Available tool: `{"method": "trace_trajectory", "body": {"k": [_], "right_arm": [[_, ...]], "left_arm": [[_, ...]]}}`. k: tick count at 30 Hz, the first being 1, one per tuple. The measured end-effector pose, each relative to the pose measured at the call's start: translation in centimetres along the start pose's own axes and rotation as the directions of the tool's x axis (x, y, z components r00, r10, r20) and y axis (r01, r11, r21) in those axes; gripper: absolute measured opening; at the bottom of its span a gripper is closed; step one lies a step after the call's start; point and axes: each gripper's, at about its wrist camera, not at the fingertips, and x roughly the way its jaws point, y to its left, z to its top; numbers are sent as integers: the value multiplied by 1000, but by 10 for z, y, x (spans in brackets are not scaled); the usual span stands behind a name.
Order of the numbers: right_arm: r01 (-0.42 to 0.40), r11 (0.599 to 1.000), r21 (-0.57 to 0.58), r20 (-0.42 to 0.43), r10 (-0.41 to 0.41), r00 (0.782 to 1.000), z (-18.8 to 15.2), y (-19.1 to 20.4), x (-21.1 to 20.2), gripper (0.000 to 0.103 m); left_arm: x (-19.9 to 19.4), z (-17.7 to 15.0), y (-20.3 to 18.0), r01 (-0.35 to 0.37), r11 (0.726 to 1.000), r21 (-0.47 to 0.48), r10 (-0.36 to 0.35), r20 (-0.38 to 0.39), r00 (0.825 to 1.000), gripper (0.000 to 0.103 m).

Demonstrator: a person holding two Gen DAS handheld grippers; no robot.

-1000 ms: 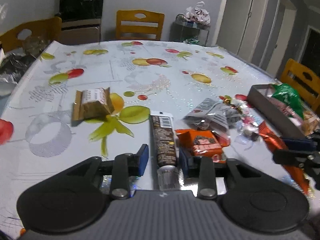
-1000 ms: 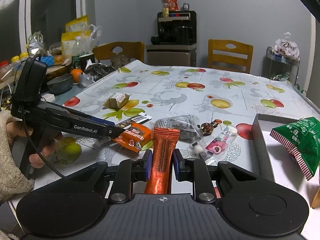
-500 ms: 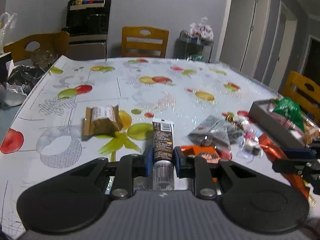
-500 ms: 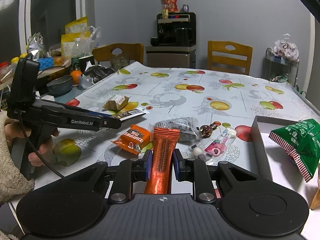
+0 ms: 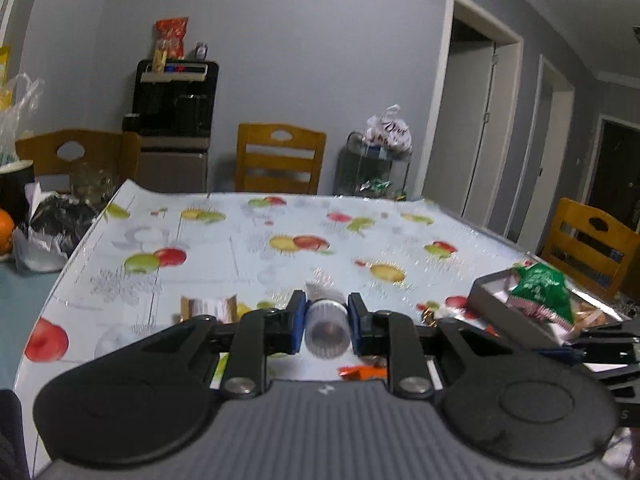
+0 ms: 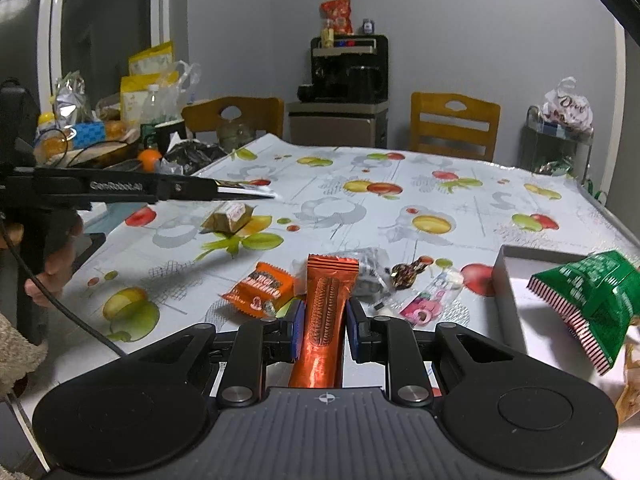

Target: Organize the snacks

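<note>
My left gripper [image 5: 326,310] is shut on a long dark snack stick [image 5: 325,326] whose clear end faces the camera. The right wrist view shows that left gripper [image 6: 218,192] held by a hand at the left, with the snack stick [image 6: 248,191] lifted level above the table. My right gripper [image 6: 322,320] is shut on a long orange packet [image 6: 326,300] that points away over the table. A grey tray [image 6: 506,280] stands to its right and holds a green packet [image 6: 592,284]. In the left wrist view the tray [image 5: 486,292] is at the right.
Loose on the fruit-print tablecloth lie a small orange packet [image 6: 260,288], a gold-brown packet [image 6: 230,216], a clear bag of dark sweets [image 6: 370,268] and a pink candy packet [image 6: 424,304]. Wooden chairs [image 6: 454,128] stand round the table. Clutter [image 6: 100,136] fills the far left.
My left gripper closed on the dark snack stick and lifted it off the table, tilting up. The right gripper kept still with the orange packet.
</note>
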Motion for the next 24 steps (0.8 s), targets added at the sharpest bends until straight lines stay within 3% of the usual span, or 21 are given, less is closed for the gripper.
{"method": "trace_trajectory", "body": {"k": [8, 24], "right_arm": [[31, 999, 18, 49, -32, 998, 10, -14, -11, 24], [51, 998, 37, 93, -55, 994, 15, -30, -28, 24]], "left_arm": [[-20, 15, -12, 15, 1000, 24, -17, 61, 998, 18], [-31, 22, -23, 24, 999, 28, -26, 82, 996, 18]]}}
